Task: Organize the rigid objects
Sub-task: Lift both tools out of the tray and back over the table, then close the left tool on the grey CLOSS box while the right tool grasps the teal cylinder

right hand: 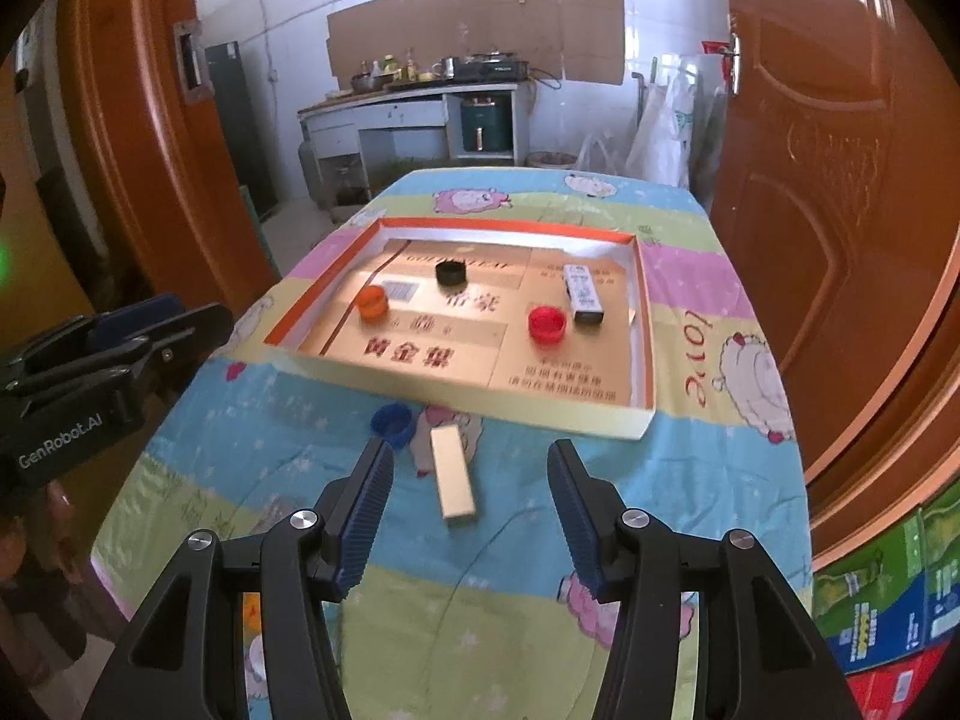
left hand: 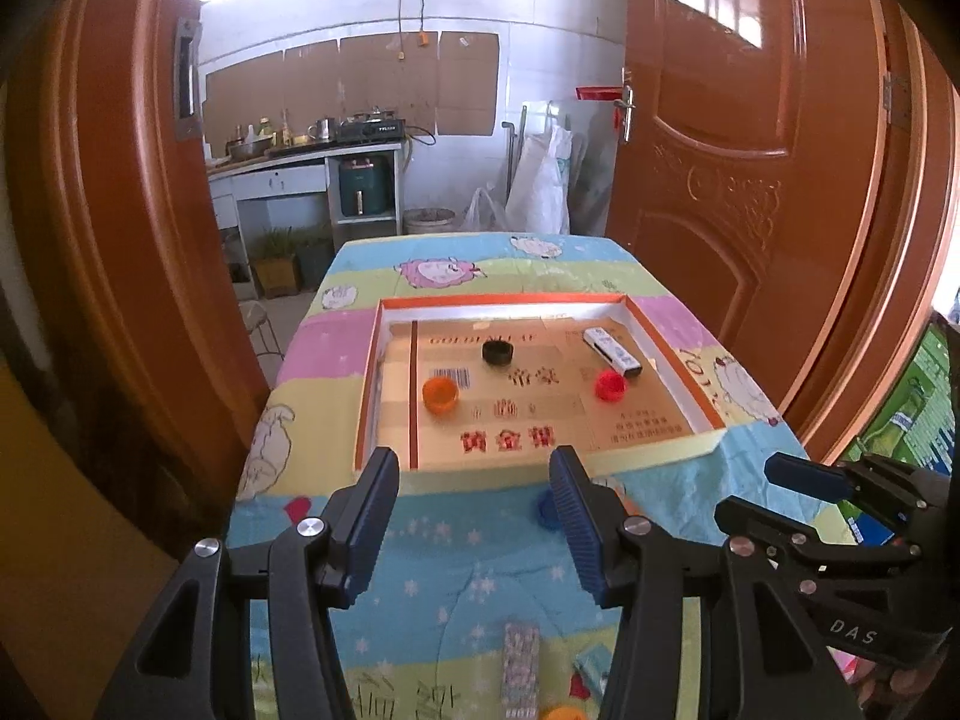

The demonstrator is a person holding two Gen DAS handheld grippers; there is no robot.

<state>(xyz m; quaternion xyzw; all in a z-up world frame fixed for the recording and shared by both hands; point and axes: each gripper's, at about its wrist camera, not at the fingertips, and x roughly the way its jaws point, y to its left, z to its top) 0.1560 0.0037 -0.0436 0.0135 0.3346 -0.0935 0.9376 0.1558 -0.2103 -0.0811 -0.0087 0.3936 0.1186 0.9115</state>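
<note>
Four items already sit in the shallow cardboard tray (right hand: 639, 324): an orange cap (right hand: 372, 302), a black cap (right hand: 450, 272), a red cap (right hand: 546, 323) and a white rectangular stick (right hand: 582, 294) just beside the red cap. Sorting looks roughly half done.

Left to do, on the quilt-covered desk (right hand: 708, 468) in front of the tray: a blue cap (right hand: 393, 423) near the tray's front edge, and a pale gold box (right hand: 453, 480) just beside it, lying flat. The left wrist view shows more at its bottom edge: a foil blister strip (left hand: 521, 669), a small teal packet (left hand: 591, 669) and something orange-yellow, probably another cap, too cropped to tell.

Left gripper (left hand: 474, 519): jaws apart, nothing between the pads, held over the desk short of the tray; the blue cap is partly hidden behind its right finger. Right gripper (right hand: 471, 513): jaws also spread and empty, pointing at the gold box, which lies ahead between the fingertips, not touched.

Likely next pick is the gold box or the blue cap; neither is grasped yet.
</note>
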